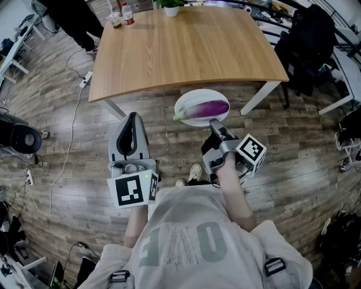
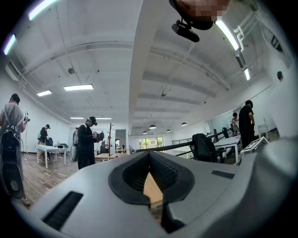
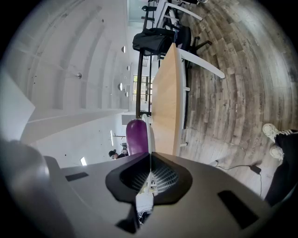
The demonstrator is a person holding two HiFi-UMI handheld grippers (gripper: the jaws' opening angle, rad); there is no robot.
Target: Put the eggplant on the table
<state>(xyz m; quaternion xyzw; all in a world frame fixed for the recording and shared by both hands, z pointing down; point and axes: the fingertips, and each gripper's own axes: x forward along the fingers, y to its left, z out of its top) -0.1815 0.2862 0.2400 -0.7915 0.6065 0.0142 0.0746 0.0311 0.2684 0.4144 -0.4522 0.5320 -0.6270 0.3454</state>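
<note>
A purple eggplant [image 1: 211, 107] with a green stem lies on a white plate [image 1: 189, 101], held in the air just in front of the wooden table's [image 1: 186, 51] near edge. My right gripper [image 1: 215, 123] is shut on the plate's near rim. In the right gripper view the plate [image 3: 150, 132] shows edge-on between the jaws, with the eggplant [image 3: 136, 137] to its left and the table [image 3: 167, 102] beyond. My left gripper [image 1: 133, 117] hovers over the floor to the left, jaws together and holding nothing. In its own view, table wood [image 2: 152, 188] shows through the gap below the left gripper's [image 2: 149, 155] tips.
At the table's far edge stand a potted plant [image 1: 171, 8], a bottle [image 1: 128, 14] and a cup [image 1: 115, 21]. A black jacket on a chair [image 1: 310, 39] is at the right. A cable [image 1: 67, 152] runs over the wooden floor; a black round device [image 1: 20, 138] sits left.
</note>
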